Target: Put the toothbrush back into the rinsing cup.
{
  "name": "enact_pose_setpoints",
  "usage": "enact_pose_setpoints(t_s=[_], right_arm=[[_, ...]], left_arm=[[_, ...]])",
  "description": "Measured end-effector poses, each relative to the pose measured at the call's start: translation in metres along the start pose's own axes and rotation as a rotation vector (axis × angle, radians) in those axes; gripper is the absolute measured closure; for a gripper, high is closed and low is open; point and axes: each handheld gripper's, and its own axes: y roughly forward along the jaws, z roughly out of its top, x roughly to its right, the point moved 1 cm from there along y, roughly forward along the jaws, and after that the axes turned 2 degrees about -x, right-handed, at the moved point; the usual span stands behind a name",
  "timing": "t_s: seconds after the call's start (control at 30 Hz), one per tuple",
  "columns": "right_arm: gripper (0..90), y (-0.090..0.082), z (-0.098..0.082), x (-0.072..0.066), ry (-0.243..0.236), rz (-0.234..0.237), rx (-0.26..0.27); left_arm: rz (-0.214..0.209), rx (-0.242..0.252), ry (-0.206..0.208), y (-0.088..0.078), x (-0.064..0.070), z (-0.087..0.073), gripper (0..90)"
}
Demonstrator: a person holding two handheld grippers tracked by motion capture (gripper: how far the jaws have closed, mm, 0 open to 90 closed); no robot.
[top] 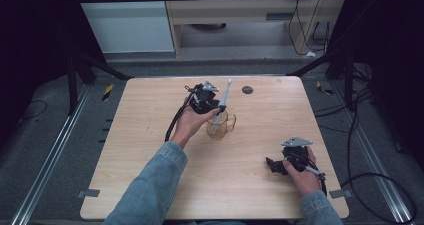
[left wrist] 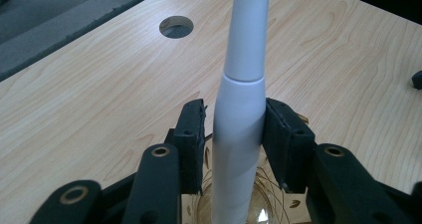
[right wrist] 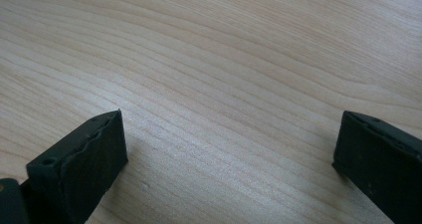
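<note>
The left gripper (left wrist: 234, 129) has its black jaws against both sides of a white, tapered plastic wand, perhaps an electric toothbrush handle (left wrist: 239, 134), whose lower end stands inside a clear amber-tinted glass mug (top: 220, 125) near the middle of the pale wooden table (top: 150, 150). Judging from this, the tall wand could lean and tip the light mug if let go off-centre, or slip through the pads because its smooth body narrows upward. The right gripper (right wrist: 229, 149) rests with its jaws spread wide over bare wood, holding nothing.
</note>
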Motion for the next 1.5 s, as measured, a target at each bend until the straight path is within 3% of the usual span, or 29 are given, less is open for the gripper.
enact_pose_setpoints(t_s=[0.77, 1.2, 1.5], right_arm=[[0.3, 0.000, 0.000, 0.000, 0.000, 0.000, 0.000], [0.3, 0.000, 0.000, 0.000, 0.002, -0.002, -0.001], [0.3, -0.001, -0.001, -0.001, 0.013, -0.009, 0.000]], left_arm=[[0.005, -0.004, 0.020, -0.003, 0.006, 0.002, 56.2], [0.036, -0.013, 0.057, -0.014, 0.015, 0.003, 32.0], [0.047, -0.002, 0.067, -0.022, 0.026, 0.001, 20.4]])
